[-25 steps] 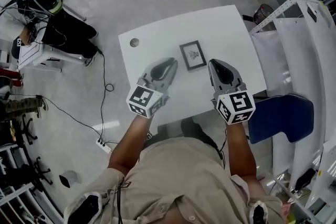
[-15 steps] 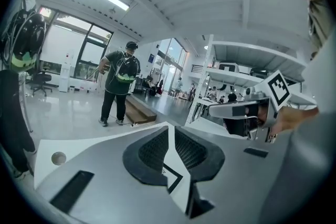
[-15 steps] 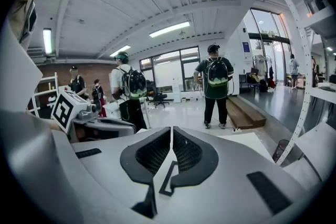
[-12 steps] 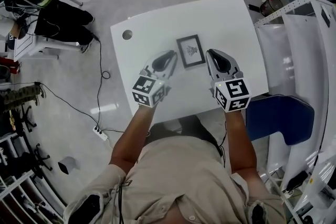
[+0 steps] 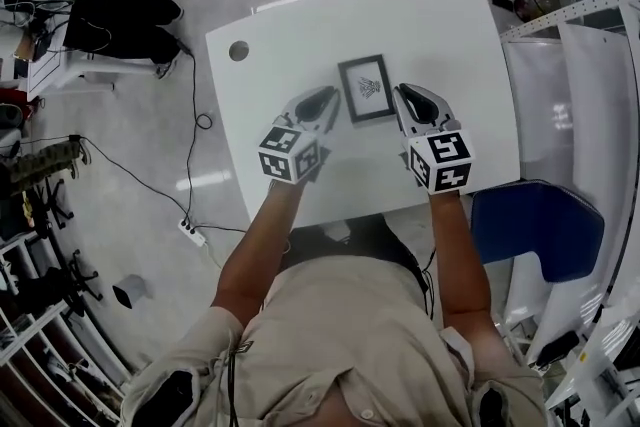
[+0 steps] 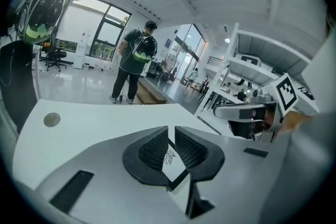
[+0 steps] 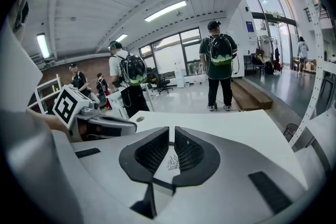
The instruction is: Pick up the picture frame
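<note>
A small black picture frame with a pale print lies flat on the white table. My left gripper rests just left of the frame's near corner, and my right gripper sits just right of it. Neither touches the frame. Both stand shut with nothing held. In the left gripper view, the frame shows through the slit below the left gripper. The right gripper view shows the same frame under the right gripper.
A round cable hole sits in the table's far left corner. A blue chair stands right of me, with white shelving beyond. A seated person is at the far left, and a power strip lies on the floor.
Both grippers have moved forward across the table and now flank the frame closely. The frame has not moved.
</note>
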{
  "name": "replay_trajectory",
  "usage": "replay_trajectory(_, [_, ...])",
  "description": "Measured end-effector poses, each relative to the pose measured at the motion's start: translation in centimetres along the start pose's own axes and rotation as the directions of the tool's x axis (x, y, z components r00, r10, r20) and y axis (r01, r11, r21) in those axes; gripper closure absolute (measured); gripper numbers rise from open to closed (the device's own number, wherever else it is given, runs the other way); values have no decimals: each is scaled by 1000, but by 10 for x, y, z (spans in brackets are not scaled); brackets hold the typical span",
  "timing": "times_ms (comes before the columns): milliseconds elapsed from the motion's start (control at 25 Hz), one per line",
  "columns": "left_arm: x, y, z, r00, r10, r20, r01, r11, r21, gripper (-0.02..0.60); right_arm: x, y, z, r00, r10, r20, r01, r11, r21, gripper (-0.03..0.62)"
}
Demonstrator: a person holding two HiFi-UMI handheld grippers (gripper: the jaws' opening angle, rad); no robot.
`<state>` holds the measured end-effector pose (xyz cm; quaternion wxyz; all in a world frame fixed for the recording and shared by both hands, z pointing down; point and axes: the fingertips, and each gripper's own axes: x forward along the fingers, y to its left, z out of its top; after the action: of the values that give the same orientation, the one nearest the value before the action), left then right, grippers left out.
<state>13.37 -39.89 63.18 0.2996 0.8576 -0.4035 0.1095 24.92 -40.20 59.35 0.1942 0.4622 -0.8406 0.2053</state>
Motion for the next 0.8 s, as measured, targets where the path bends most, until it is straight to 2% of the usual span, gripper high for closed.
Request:
replay_trajectory(240, [18, 14, -26, 998, 17, -54, -20, 999, -49, 535, 25, -10, -30, 998, 27, -63, -25, 999, 34, 565])
replay_trajectory(640, [64, 37, -61, 990, 1, -142, -18, 993, -118, 535, 73, -35, -78, 984, 61, -169, -48, 996, 78, 563])
replay_trajectory(800, [73, 43, -73, 985, 3, -171, -27, 990, -140, 498, 88, -40, -93, 976, 68, -208, -50, 995, 89, 555])
